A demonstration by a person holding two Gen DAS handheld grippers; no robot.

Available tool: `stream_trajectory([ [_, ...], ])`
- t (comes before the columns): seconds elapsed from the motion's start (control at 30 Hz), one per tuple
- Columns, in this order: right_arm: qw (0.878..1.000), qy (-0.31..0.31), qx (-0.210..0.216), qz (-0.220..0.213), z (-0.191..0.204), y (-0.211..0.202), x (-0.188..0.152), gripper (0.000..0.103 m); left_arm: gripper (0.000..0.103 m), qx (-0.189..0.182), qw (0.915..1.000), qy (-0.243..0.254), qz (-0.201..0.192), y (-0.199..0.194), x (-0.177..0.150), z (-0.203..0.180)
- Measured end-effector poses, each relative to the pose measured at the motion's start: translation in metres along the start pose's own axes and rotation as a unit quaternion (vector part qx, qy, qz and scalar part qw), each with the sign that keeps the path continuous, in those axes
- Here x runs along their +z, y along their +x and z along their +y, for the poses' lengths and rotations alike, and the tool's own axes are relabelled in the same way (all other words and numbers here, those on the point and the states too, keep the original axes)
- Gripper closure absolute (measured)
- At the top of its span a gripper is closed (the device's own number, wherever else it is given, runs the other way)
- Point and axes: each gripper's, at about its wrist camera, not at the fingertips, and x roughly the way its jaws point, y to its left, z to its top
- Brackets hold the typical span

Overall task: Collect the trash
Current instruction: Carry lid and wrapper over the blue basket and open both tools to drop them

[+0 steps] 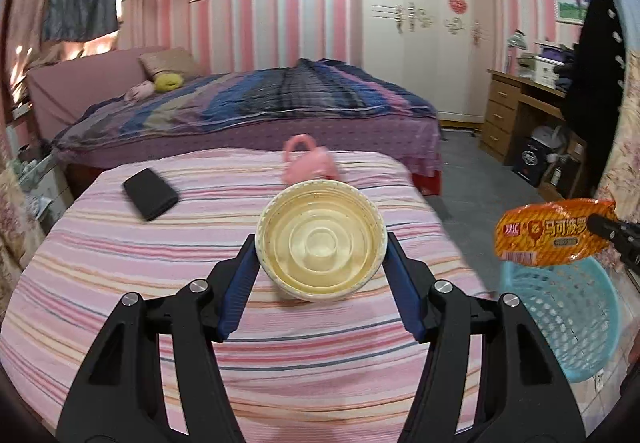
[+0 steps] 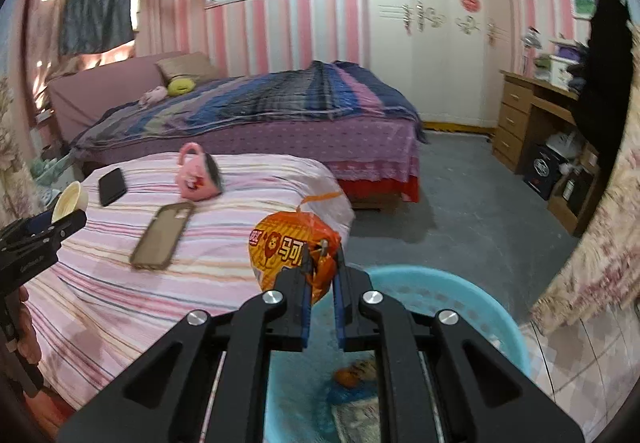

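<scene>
Jaws, left gripper (image 1: 320, 247): blue pads pressed on either side of a cream paper cup (image 1: 320, 239), which is lifted clear of the bedding, mouth toward the camera.
Jaws, right gripper (image 2: 322, 263): clenched on the crumpled edge of an orange snack wrapper (image 2: 288, 247), which hangs in the air.
Paper cup, contents: nothing visible but a stained cream lining with concentric rings at the bottom.
Laundry-style basket (image 2: 460, 295): pale blue plastic with perforated walls, on the floor beside the near bed; in the right wrist view it lies at 6 o'clock, under the gripper.
Basket, contents: an orange scrap, a blue piece and a patterned wrapper on the bottom; blurred, so not further identifiable.
Wrapper, position: in the left wrist view at 3 o'clock, above the basket's near rim (image 1: 560, 307).
Near bed (image 1: 200, 283): pink striped cover.
Items on near bed: a black wallet-like case (image 1: 150, 193) at 10 o'clock, a pink mug (image 2: 198, 177) on its side, and an olive phone case (image 2: 162, 235) lying open side up.
</scene>
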Motion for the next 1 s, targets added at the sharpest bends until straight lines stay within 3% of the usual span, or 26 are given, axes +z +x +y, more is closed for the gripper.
stream_trajectory([
  [0.37, 0.996, 0.047, -0.074, 0.014, -0.083, -0.016, -0.021, 0.094, 0.043, -0.069, 0.9964, 0.049, 0.005, 0.006, -0.01, -0.104],
  [0.73, 0.993, 0.07, -0.09, 0.041, -0.128, -0.011, -0.036, 0.094, 0.042, -0.117, 0.9888, 0.084, 0.04, 0.037, -0.024, -0.181],
  [0.8, 0.993, 0.068, -0.089, 0.044, -0.129, -0.008, -0.039, 0.094, 0.035, -0.122, 0.9884, 0.078, 0.045, 0.041, -0.022, -0.184],
  [0.87, 0.993, 0.065, -0.09, 0.046, -0.129, -0.007, -0.04, 0.094, 0.019, -0.124, 0.989, 0.068, 0.044, 0.043, -0.017, -0.181],
  [1.0, 0.993, 0.061, -0.091, 0.05, -0.123, -0.001, -0.039, 0.094, 0.01, -0.117, 0.9908, 0.057, 0.037, 0.041, -0.01, -0.162],
])
